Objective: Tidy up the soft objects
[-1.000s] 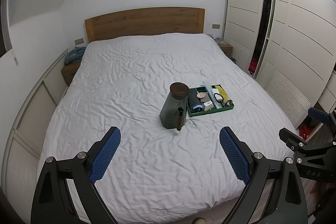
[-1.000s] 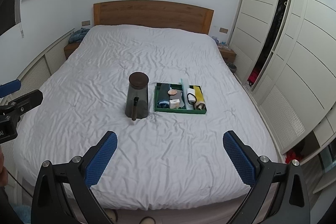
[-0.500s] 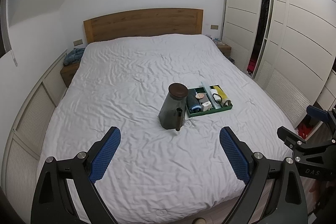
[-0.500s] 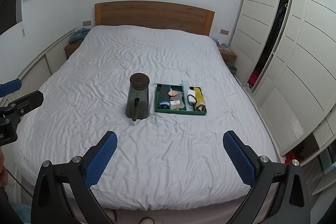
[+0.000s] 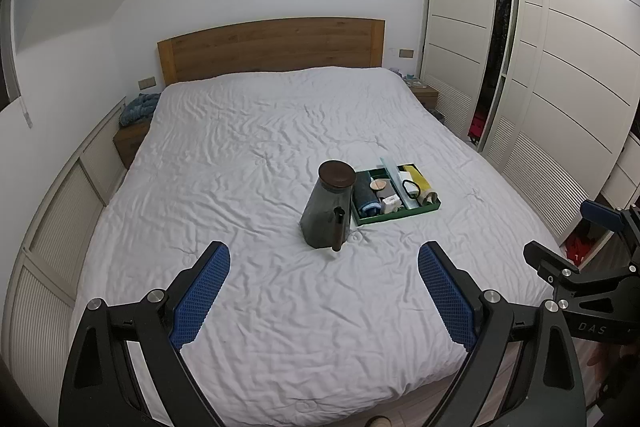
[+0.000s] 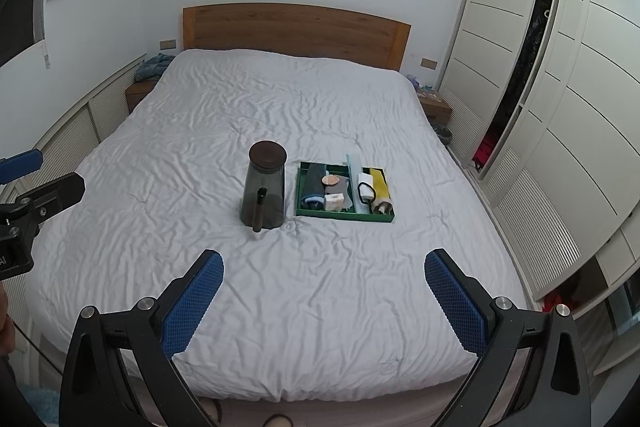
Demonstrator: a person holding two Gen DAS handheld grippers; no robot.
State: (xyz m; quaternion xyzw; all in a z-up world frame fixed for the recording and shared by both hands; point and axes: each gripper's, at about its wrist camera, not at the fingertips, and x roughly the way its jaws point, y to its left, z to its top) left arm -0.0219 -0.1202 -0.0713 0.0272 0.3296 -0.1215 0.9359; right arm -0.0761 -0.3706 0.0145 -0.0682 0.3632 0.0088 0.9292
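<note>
Soft objects sit packed in one green tray [image 6: 345, 214] on the bed [image 6: 200, 131], just right of one dark jar [image 6: 264, 187]. Both claws, left claw [image 5: 324, 291] and right claw [image 6: 324, 295], are wide and empty, near the bed's foot. Better to approach slowly from above the tray.

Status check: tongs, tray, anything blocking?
Left tongs open, empty. Right tongs open, empty. Green tray of items on the bed, untouched. Dark jar stands just left of it.
</note>
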